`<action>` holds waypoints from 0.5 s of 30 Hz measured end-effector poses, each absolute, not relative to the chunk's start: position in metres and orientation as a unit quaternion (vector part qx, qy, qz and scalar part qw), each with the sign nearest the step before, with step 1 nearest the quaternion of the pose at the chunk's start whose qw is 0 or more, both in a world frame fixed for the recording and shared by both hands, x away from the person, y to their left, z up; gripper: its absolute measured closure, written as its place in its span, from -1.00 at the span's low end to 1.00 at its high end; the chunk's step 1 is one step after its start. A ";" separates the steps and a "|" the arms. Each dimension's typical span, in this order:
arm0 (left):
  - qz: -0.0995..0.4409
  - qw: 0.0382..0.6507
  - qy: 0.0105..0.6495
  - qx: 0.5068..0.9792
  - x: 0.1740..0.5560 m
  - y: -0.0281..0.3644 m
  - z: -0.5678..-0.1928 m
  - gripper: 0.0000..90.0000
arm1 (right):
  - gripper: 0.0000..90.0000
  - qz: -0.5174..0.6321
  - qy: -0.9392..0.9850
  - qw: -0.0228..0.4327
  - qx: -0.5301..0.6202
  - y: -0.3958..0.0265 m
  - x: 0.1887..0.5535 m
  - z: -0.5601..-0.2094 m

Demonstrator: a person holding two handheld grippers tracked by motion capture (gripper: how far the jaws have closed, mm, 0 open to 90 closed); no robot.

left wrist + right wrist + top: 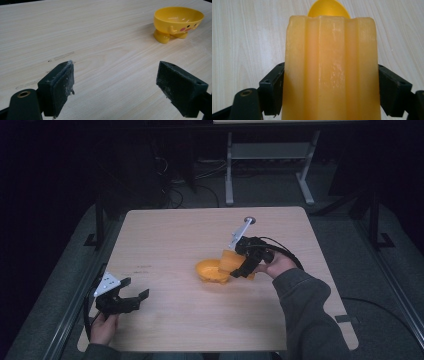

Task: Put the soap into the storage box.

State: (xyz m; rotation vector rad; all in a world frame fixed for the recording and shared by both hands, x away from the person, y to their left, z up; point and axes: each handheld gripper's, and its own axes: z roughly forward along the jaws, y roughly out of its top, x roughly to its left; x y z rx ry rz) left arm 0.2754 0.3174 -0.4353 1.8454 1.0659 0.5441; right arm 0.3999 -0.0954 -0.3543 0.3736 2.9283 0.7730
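Note:
A yellow-orange bowl (210,271) with small feet and a cartoon face (178,21) stands on the wooden table (165,235), right of its middle. My right gripper (244,268) is shut on a ribbed, translucent orange cup (331,67), held tilted over the bowl's right rim; the bowl (328,8) peeks out beyond the cup's far end. My left gripper (131,298) rests open near the table's front left corner, jaws wide apart with bare wood between them, and its fingers (58,87) point toward the bowl.
A grey plate on a rod (242,231) sticks up behind the right gripper. A black cable (287,255) trails from it. Beyond the far table edge stands a metal frame leg (229,170) on the dark floor.

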 end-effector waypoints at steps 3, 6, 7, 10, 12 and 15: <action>0.220 0.453 0.431 0.749 0.275 0.317 -0.435 -0.69 | -0.54 0.249 0.960 0.043 0.120 -0.093 0.401 -0.353; 0.220 0.455 0.431 0.748 0.275 0.317 -0.435 -0.69 | -0.54 0.252 0.960 0.043 0.117 -0.087 0.405 -0.352; 0.219 0.456 0.431 0.747 0.275 0.317 -0.435 -0.69 | -0.54 0.252 0.960 0.043 0.114 -0.086 0.407 -0.351; 0.219 0.456 0.430 0.748 0.276 0.317 -0.435 -0.69 | -0.54 0.254 0.960 0.041 0.111 -0.082 0.409 -0.352; 0.218 0.456 0.430 0.748 0.276 0.317 -0.435 -0.69 | -0.54 0.250 0.961 0.043 0.109 -0.079 0.411 -0.352; 0.218 0.454 0.428 0.750 0.276 0.317 -0.435 -0.69 | -0.54 0.250 0.961 0.040 0.108 -0.076 0.412 -0.353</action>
